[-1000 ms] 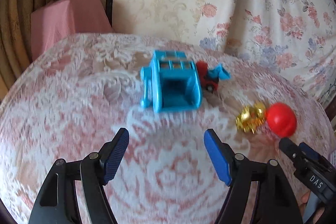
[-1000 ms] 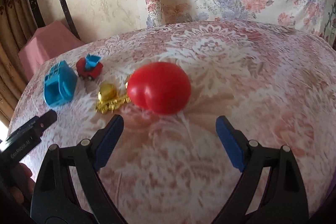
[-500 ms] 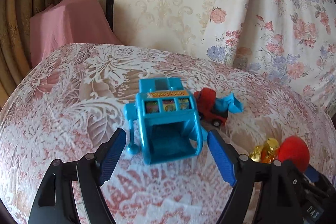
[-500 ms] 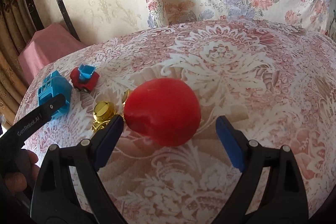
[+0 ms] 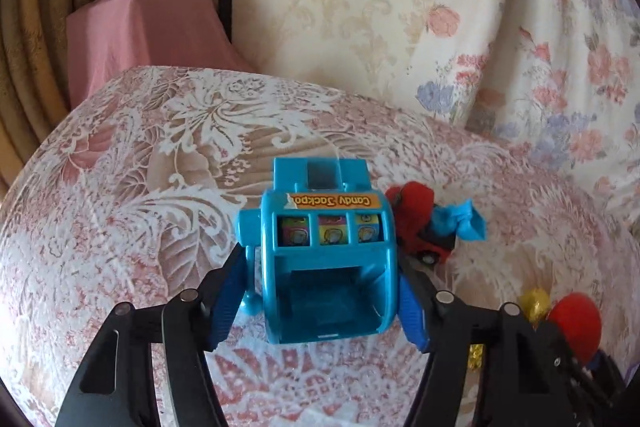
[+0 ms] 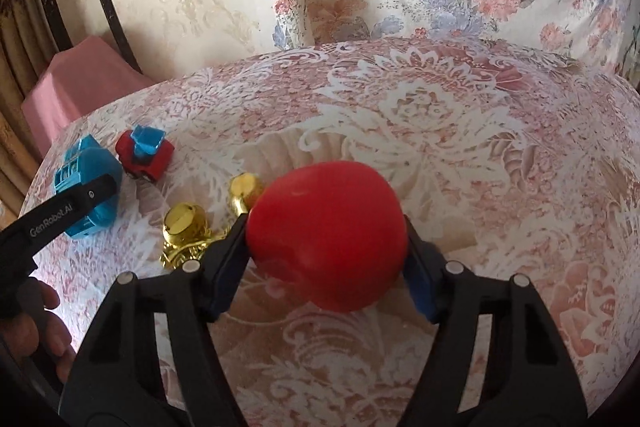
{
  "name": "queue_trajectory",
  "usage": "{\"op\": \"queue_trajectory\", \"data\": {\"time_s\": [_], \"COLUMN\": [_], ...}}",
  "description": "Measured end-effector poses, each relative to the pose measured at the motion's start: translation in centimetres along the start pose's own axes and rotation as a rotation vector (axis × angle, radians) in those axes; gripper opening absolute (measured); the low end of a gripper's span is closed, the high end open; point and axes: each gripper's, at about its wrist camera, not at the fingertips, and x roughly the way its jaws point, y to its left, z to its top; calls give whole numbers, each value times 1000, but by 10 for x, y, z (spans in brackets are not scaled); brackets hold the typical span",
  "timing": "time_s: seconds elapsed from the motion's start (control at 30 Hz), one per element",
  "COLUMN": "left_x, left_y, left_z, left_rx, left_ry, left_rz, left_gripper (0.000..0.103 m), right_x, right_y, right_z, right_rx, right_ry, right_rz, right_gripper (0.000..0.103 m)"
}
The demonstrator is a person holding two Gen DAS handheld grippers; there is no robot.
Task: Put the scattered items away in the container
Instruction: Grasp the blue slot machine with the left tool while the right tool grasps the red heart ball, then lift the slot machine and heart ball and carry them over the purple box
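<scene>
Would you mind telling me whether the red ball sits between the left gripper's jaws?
No, the left gripper has the blue toy slot machine between its closing jaws; the red ball lies off to the right.

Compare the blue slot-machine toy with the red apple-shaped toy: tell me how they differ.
The blue slot-machine toy is boxy, with an open tray, three picture windows and a side lever; the red apple-shaped toy is smooth, rounded and plain. The slot-machine toy sits between the left hand-held gripper fingers, the red toy between the right hand-held gripper fingers. Both rest on the lace-patterned tablecloth, with jaws closing on them.
</scene>
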Motion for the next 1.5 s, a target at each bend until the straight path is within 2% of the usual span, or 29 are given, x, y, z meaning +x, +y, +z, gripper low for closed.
{"op": "queue_trajectory", "data": {"time_s": [0.1, 0.3, 0.4, 0.47, 0.57, 0.67, 0.73, 0.87, 0.97, 1.1, 1.13, 1.5], "left_x": [-14, -62, -76, -78, -82, -74, -72, -72, -72, -74, -74, -76], "left_y": [-1, 4, 1, 2, 10, 19, 20, 16, 16, 16, 14, 12], "left_z": [-15, -73, -93, -95, -93, -91, -90, -92, -92, -92, -92, -92], "left_rx": [38, 135, 181, 174, 134, 88, 83, 97, 96, 106, 113, 123], "left_ry": [-1, -11, -38, -39, -68, -26, -21, -23, -27, -31, -33, -41], "left_rz": [-37, -137, -123, -147, -121, -124, -130, -90, -70, -82, -75, -58], "left_gripper": [65, 65, 65, 66, 67, 68, 68, 71, 73, 66, 66, 64], "right_x": [-8, -39, -51, -52, -51, -49, -47, -45, -44, -46, -46, -52], "right_y": [-2, -7, -6, -7, -9, -5, -2, 2, 4, 2, 1, 4], "right_z": [-8, -45, -61, -62, -62, -63, -62, -63, -63, -63, -63, -64], "right_rx": [-10, -16, -32, -22, -13, -31, -43, -67, -77, -67, -60, -70], "right_ry": [-5, 9, 4, 3, 5, 13, 18, 29, 33, 29, 24, 6], "right_rz": [-2, -5, -15, -14, -9, -29, -43, -51, -57, -64, -75, -116], "right_gripper": [71, 71, 71, 71, 72, 72, 73, 81, 82, 79, 72, 71]}}
